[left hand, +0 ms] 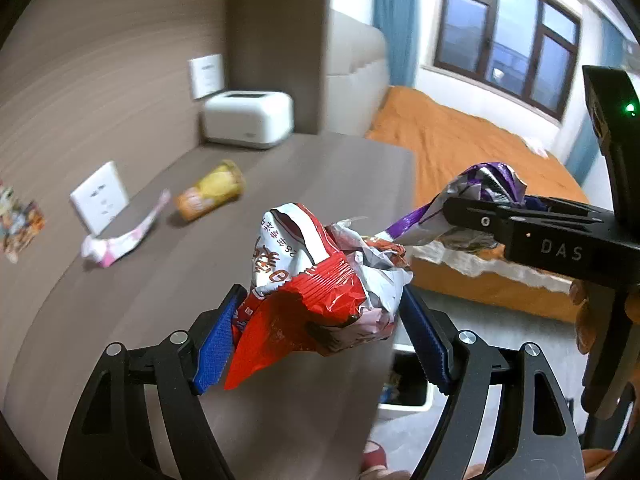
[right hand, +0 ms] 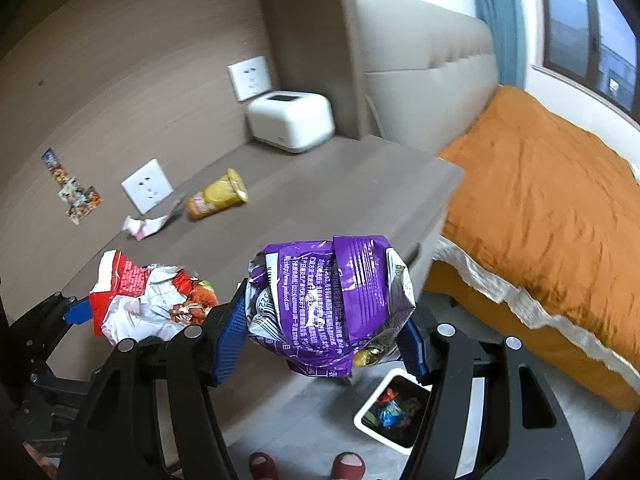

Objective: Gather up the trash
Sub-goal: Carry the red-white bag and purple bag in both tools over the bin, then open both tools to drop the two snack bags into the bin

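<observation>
My left gripper point(left hand: 320, 320) is shut on a crumpled red and white snack bag point(left hand: 312, 284), held above the brown table near its right edge. My right gripper point(right hand: 324, 320) is shut on a crumpled purple snack bag point(right hand: 324, 300). In the left wrist view that purple bag point(left hand: 476, 196) and the right gripper point(left hand: 460, 216) show at right, past the table edge. The right wrist view shows the red bag point(right hand: 140, 296) and the left gripper at lower left. A yellow-orange cup point(left hand: 212, 196) and a pink-white wrapper point(left hand: 120, 240) lie on the table. A white trash bin point(right hand: 396, 408) with wrappers inside stands on the floor below.
A white appliance point(left hand: 248, 118) sits at the table's back corner. Wall sockets point(left hand: 100, 200) and a sticker strip point(left hand: 18, 220) are on the brown wall. A bed with an orange cover point(right hand: 540, 200) lies to the right. Red slippers point(right hand: 348, 466) show on the grey floor.
</observation>
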`<state>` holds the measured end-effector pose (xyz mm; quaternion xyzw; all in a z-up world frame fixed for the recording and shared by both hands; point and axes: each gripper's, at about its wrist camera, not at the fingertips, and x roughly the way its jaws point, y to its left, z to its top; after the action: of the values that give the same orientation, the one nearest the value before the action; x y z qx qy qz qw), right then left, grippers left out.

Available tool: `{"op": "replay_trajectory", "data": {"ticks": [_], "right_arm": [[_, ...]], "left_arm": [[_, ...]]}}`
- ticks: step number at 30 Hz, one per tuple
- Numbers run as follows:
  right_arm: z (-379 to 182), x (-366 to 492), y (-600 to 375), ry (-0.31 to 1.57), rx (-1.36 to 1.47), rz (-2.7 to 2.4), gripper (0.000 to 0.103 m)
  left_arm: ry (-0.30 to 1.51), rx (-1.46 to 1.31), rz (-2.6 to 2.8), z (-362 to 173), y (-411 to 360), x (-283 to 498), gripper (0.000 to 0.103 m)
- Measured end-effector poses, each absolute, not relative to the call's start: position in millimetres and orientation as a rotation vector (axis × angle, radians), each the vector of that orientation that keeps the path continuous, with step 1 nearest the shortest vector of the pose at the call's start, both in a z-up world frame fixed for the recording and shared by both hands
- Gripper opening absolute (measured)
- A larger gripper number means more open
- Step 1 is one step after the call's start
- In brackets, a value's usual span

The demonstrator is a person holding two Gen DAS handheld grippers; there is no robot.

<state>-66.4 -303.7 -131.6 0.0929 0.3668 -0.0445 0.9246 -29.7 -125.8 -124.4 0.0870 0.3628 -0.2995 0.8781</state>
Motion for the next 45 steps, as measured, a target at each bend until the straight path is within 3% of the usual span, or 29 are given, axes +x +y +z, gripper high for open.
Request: {"op": "replay_trajectory", "data": {"ticks": [21, 29, 33, 41, 42, 43, 44, 45], "right_arm": [[-183, -122, -384, 0.836, 0.325, -0.299, 0.065], [-248, -118, -415, 0.926, 0.373, -0.336, 0.065], [-295, -116, -430, 0.978, 0.399, -0.351, 0.064], [-400, -116, -463, 1.070, 0.431, -0.386, 0.061], [-420, -114, -468, 1.091, 0.440, -0.369, 0.068], [-435, -112, -470, 1.117, 0.432, -0.365, 0.079], [-455, -109, -472, 1.152, 0.416, -0.362, 0.100], [-472, -108, -474, 1.175, 0.405, -0.362, 0.098]], "left_arm": [[0.853, 0.345, -0.869, -176, -231, -49, 0.075], [0.945, 0.434, -0.899, -245, -280, -37, 0.075], [0.757, 0.668, -0.908, -272, -317, -60, 0.075], [0.898, 0.612, -0.995, -376, -367, -56, 0.073], [0.921, 0.603, -0.992, -398, -372, -55, 0.074], [0.962, 0.589, -0.994, -422, -377, -52, 0.084], [1.003, 0.581, -0.998, -443, -380, -51, 0.099], [1.041, 0.588, -0.986, -470, -384, -51, 0.098]]}}
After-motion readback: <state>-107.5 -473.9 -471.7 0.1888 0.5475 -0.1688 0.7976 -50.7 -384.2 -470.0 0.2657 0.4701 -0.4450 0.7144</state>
